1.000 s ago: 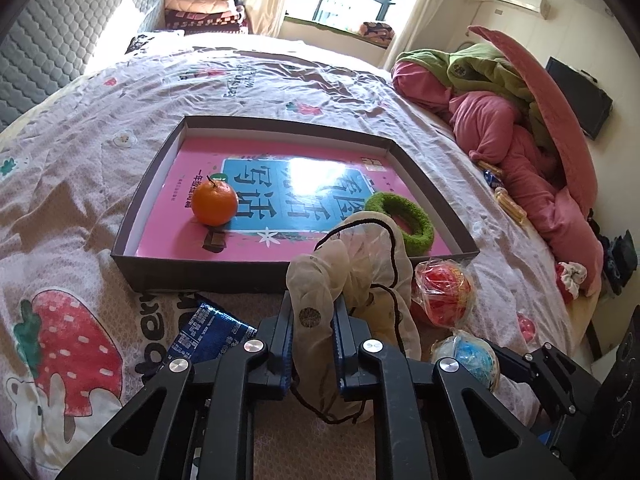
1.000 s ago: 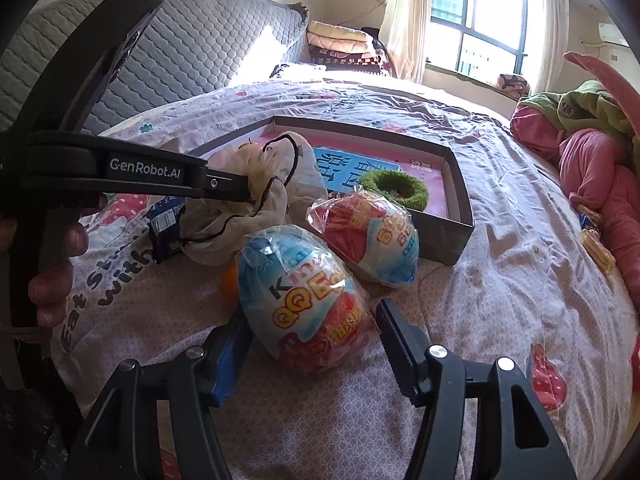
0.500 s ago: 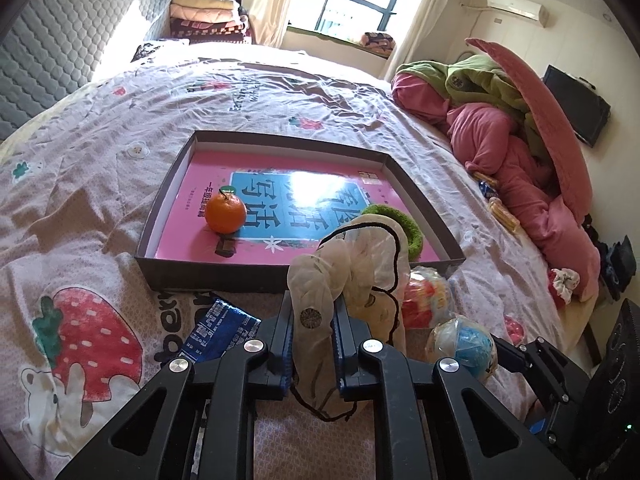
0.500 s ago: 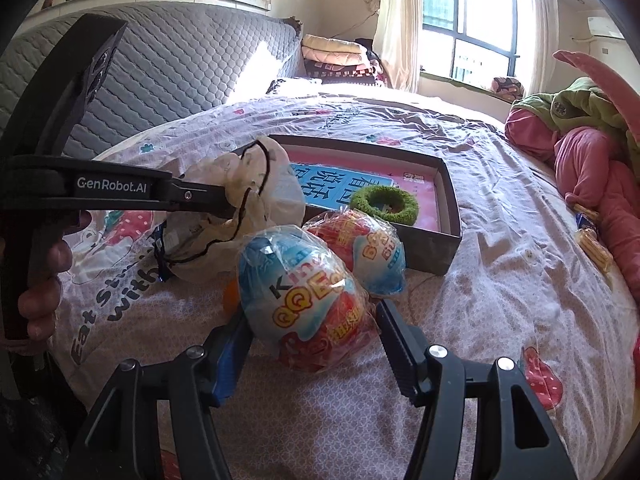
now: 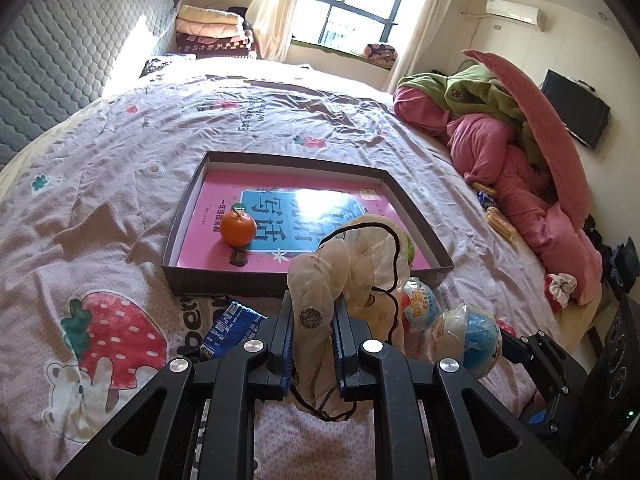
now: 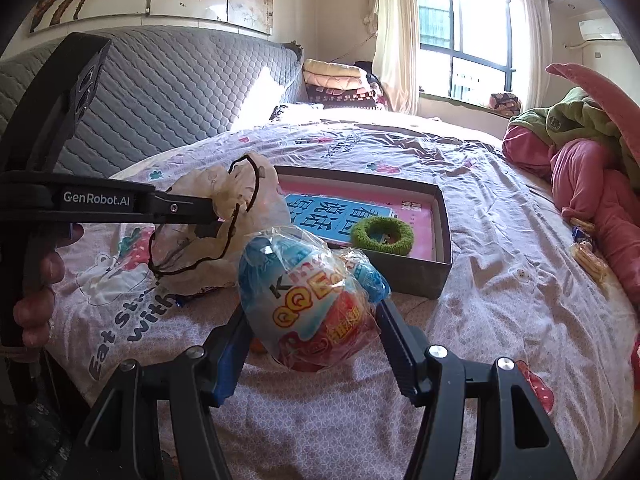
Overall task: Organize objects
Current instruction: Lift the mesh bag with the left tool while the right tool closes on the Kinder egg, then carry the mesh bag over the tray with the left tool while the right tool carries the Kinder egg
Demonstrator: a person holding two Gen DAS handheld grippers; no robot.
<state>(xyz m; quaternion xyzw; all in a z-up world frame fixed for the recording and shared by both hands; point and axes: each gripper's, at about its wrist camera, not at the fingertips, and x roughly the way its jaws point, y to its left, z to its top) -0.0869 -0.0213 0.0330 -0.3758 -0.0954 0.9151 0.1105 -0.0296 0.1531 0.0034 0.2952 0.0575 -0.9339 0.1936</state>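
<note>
Since a second ago we see both claws lifted a bit: the shallow dark cardboard tray [image 5: 404,196] sits lower and smaller in the left wrist view, and the bed's quilted grey headboard [image 6: 168,92] shows more in the right. Grips unchanged.

Left claw [image 5: 312,320] is clamped tight on a cream mesh drawstring pouch with a dark cord [image 5: 352,264]; pouch hangs off the bed, long axis running up and away from the claw toward the tray. Right claw [image 6: 312,320] is clamped on a plastic-wrapped blue-and-red egg-shaped toy [image 6: 304,300], long axis roughly upright, narrow end up, tilted slightly left.

Tray lies on the strawberry-print bed sheet [image 5: 100,200]. In it: a pink-and-blue book [image 5: 224,236] flat on the bottom, a small orange fruit [image 5: 238,229] on the book, a fuzzy green ring [image 6: 382,236] near the tray's near right corner. A second wrapped egg toy [image 5: 418,306] and a blue snack packet [image 5: 232,326] lie on the sheet just outside the tray's near wall.
</note>
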